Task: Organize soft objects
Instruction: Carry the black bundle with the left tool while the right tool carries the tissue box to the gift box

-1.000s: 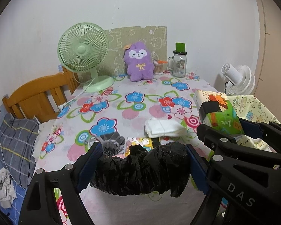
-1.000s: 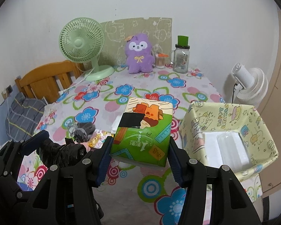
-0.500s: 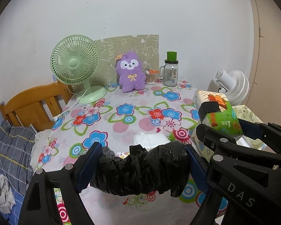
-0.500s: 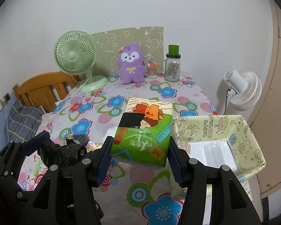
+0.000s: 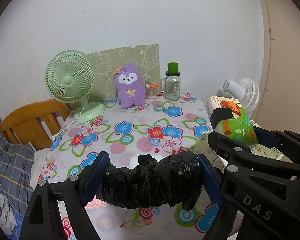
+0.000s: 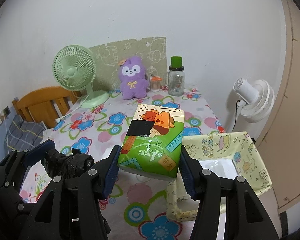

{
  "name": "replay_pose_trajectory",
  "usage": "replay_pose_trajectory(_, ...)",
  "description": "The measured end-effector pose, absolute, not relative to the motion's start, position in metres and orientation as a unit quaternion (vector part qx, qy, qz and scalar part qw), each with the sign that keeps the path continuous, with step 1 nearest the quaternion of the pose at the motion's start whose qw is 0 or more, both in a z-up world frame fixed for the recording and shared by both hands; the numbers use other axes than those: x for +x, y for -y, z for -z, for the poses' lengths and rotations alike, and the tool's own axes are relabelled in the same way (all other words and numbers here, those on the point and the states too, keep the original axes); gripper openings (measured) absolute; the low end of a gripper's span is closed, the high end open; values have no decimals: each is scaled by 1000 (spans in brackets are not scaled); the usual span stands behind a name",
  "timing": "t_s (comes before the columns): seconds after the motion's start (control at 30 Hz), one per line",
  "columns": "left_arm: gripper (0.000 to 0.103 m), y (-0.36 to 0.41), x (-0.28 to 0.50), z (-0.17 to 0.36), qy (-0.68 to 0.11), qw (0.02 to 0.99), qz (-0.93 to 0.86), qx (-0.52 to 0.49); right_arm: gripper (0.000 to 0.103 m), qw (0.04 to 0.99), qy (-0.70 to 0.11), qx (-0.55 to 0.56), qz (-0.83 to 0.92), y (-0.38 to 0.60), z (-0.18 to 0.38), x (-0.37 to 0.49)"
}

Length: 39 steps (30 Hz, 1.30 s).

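We keep the yellow storage bin [image 6: 248, 150], at the table's right edge, as target. The right gripper [image 6: 149, 165], half-open, clamps the tissue pack [image 6: 154, 140] above the table; the left gripper [image 5: 152, 177], wide, clamps the black bag roll [image 5: 150, 182]. We lower both level.

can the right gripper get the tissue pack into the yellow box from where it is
Probably yes. The right gripper holds the tissue pack above the table, and the yellow box sits open-topped just to its right with nothing between them.
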State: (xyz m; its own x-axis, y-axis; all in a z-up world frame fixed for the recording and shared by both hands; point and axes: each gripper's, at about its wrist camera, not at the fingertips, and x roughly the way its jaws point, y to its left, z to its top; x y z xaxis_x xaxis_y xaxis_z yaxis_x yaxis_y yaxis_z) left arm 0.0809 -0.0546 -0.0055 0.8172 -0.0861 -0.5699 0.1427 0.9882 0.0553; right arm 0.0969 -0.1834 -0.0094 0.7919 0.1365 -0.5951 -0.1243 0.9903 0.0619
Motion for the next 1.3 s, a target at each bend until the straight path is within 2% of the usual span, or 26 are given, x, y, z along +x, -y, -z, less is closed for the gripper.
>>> replay_pose_trajectory(1.3, 89, 170, 112, 9, -291, 942, 139, 91, 58, 951, -307, 18, 5, 294, 11, 106)
